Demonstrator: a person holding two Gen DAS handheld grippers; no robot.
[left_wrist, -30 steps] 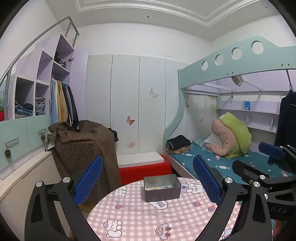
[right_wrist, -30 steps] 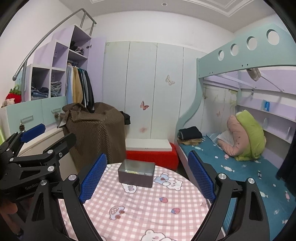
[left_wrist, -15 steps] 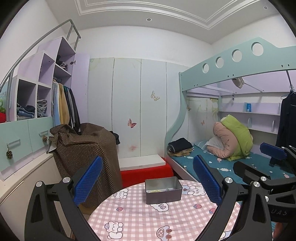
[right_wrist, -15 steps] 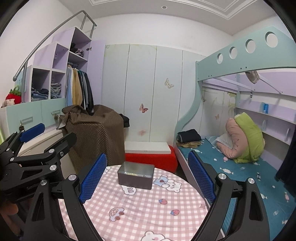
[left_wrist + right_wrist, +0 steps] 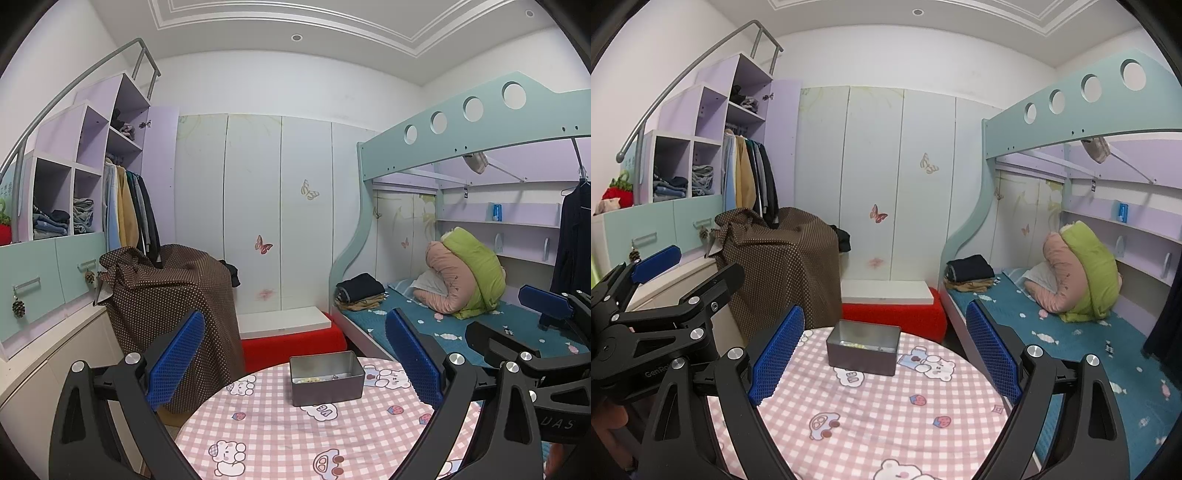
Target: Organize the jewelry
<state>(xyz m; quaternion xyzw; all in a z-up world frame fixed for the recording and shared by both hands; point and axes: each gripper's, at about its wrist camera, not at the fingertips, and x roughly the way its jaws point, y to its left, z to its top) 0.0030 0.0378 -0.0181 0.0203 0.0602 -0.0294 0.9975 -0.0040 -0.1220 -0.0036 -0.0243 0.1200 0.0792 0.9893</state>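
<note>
Tools both stand wide and hold nothing: left tool (image 5: 295, 363), right tool (image 5: 882, 356). Grey tin (image 5: 327, 377) sits on the tabletop (image 5: 280, 428), small jewelry (image 5: 314, 379) inside. Judged between steps; next move calls for reaching into the tin. Since earlier frames, both views have tilted upward, tin lower in frame.

"GenRo" on left tongs (image 5: 661, 295), "UAS" on right tongs (image 5: 554, 321)
</note>
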